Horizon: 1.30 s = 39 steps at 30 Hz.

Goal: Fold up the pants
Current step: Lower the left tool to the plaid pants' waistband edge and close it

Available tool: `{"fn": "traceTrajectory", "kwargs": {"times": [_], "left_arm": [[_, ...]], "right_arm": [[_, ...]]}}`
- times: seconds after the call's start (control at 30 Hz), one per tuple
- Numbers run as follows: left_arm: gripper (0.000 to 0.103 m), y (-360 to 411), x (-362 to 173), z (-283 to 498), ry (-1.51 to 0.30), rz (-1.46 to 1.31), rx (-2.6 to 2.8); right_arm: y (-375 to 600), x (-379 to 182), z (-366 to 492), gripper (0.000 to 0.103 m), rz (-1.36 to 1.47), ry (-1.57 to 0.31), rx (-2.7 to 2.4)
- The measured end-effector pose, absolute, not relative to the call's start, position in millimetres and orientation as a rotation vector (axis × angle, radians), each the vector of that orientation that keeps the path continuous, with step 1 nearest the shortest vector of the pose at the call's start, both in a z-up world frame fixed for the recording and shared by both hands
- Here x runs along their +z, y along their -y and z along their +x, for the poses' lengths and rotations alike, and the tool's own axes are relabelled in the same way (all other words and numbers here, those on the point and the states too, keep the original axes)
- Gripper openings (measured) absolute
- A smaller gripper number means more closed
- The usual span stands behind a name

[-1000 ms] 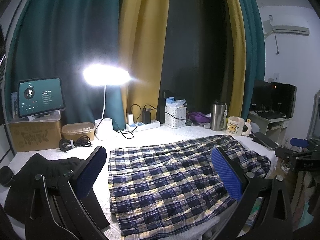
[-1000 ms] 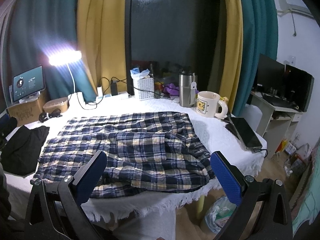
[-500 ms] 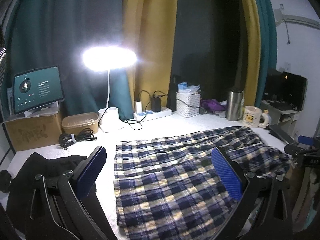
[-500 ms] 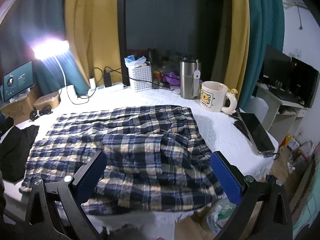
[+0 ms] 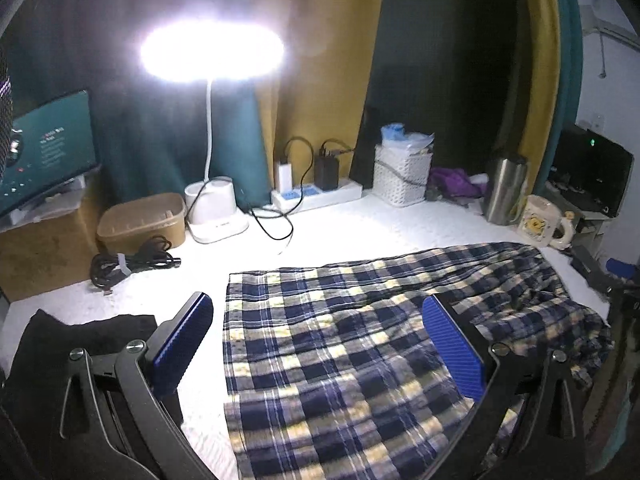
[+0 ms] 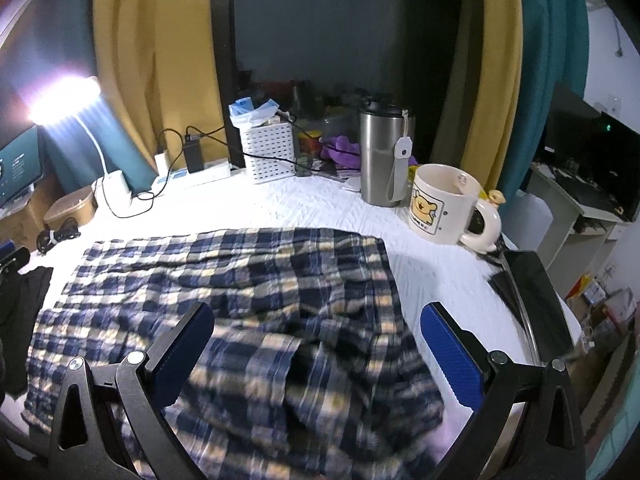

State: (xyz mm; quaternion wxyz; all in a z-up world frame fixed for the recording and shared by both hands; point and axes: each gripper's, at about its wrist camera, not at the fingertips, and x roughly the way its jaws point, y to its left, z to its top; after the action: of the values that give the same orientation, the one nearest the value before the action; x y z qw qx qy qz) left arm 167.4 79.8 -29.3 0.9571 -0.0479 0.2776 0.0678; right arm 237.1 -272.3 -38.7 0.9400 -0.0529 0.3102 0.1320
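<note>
Both grippers hover wide apart over pants that are not folded yet.

From left to right: the left gripper [image 5: 318, 350] is spread, holding nothing, above the leg end of the blue-and-cream checked cotton pants [image 5: 352, 340]. They lie flat along the white-covered desk [image 5: 360, 224]. The right gripper [image 6: 316, 354], also spread and empty, hangs over the wrinkled waist end. By my judgement no fold is started; every fold remains.

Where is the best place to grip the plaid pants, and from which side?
Probably the near corners of the plaid pants, from the near table edge. They lie spread flat on the white cover, so jaws can pinch only at an edge.
</note>
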Motion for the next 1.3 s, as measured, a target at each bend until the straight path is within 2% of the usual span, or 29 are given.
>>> {"fn": "traceTrajectory", "kwargs": {"times": [0.57, 0.63, 0.8, 0.93, 1.07, 1.13, 1.17, 1.23, 1.27, 1.3], "left_arm": [[0.102, -140.5, -82.9, 279.2, -0.812, -0.118, 0.136], [0.094, -146.9, -92.7, 291.3, -0.849, -0.108, 0.137], [0.092, -163.6, -108.3, 311.9, -0.904, -0.089, 0.140], [0.091, -168.2, -120.0, 320.2, -0.946, -0.070, 0.131], [0.091, -170.4, -128.5, 321.3, -0.962, -0.072, 0.121], [0.089, -171.4, -128.6, 321.1, -0.964, -0.070, 0.112], [0.086, -171.3, -127.5, 320.3, -0.960, -0.070, 0.115], [0.060, -169.7, -124.9, 318.0, -0.941, -0.063, 0.112], [0.050, -167.6, -124.0, 316.3, -0.935, -0.058, 0.093], [0.022, -164.5, -122.8, 315.6, -0.931, -0.049, 0.074]], "right_arm": [[270.9, -48.4, 362.9, 0.103, -0.274, -0.671, 0.261], [272.2, -55.8, 382.8, 0.103, -0.274, -0.690, 0.276], [276.7, -77.7, 420.6, 0.102, -0.264, -0.779, 0.318], [274.2, -97.7, 435.1, 0.090, -0.272, -0.836, 0.345], [272.1, -112.3, 446.4, 0.086, -0.257, -0.896, 0.406], [272.0, -117.7, 451.3, 0.071, -0.228, -0.924, 0.431], [270.3, -117.4, 450.9, 0.067, -0.226, -0.909, 0.437], [263.4, -116.5, 447.7, 0.035, -0.240, -0.900, 0.474], [259.2, -116.6, 446.4, 0.030, -0.252, -0.895, 0.483], [254.9, -117.0, 445.4, 0.026, -0.268, -0.887, 0.486]]}}
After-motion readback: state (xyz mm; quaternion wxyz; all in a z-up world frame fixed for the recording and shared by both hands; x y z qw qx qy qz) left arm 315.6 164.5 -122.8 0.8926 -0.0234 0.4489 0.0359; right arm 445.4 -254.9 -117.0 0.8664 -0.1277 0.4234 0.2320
